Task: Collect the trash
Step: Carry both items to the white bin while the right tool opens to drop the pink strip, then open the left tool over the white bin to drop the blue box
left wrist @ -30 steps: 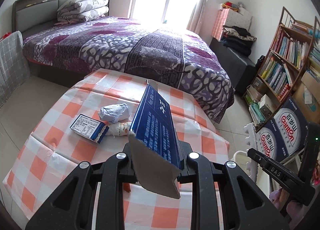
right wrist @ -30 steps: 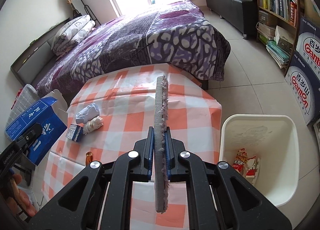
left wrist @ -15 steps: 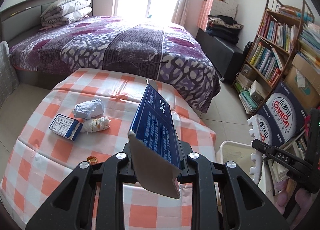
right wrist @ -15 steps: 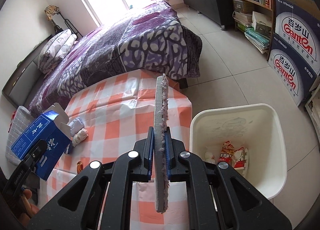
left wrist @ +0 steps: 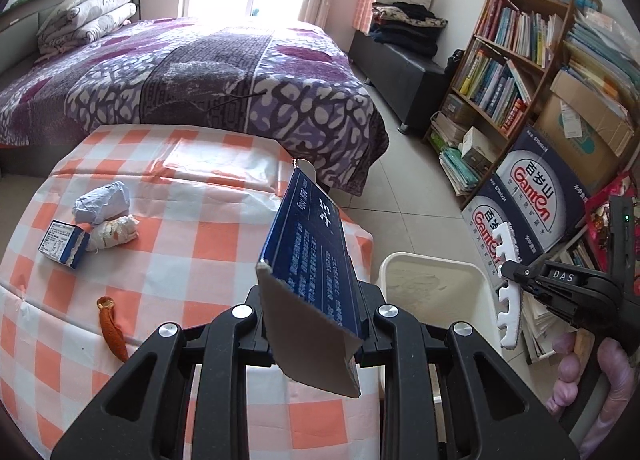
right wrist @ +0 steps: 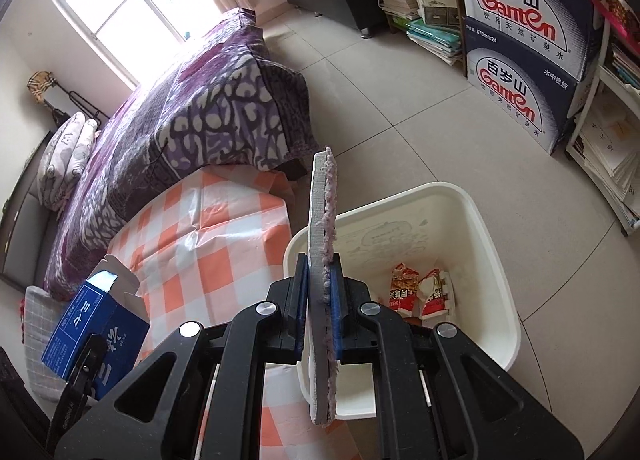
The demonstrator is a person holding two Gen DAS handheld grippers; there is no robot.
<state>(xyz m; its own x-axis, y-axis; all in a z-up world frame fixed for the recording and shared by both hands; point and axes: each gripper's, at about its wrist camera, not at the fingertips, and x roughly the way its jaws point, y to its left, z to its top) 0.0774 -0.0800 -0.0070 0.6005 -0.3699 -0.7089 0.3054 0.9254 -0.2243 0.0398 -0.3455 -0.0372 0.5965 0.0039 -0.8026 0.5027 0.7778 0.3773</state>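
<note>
My left gripper (left wrist: 312, 324) is shut on a flattened blue carton (left wrist: 316, 252), held over the right edge of the checked table (left wrist: 200, 244). In the right wrist view the same blue carton (right wrist: 92, 324) shows at lower left. My right gripper (right wrist: 320, 300) holds a thin white foam piece (right wrist: 320, 211) with a pink fuzzy edge, upright above the near rim of the white bin (right wrist: 480, 211). Its jaws are opening slightly, with the foam still between the pads. Red snack wrappers (right wrist: 420, 292) lie in the bin.
On the table lie a crumpled grey paper (left wrist: 102, 201), a white wad (left wrist: 114, 234), a small blue box (left wrist: 64, 244) and an orange scrap (left wrist: 112, 328). A bed (left wrist: 200, 71) stands behind, with stacked water cartons (left wrist: 532, 211) and a bookshelf (left wrist: 512, 59) at right.
Both grippers have swung to the right, away from the table's middle toward the bin. The bin now sits right under the foam piece. Both loads stay gripped.
</note>
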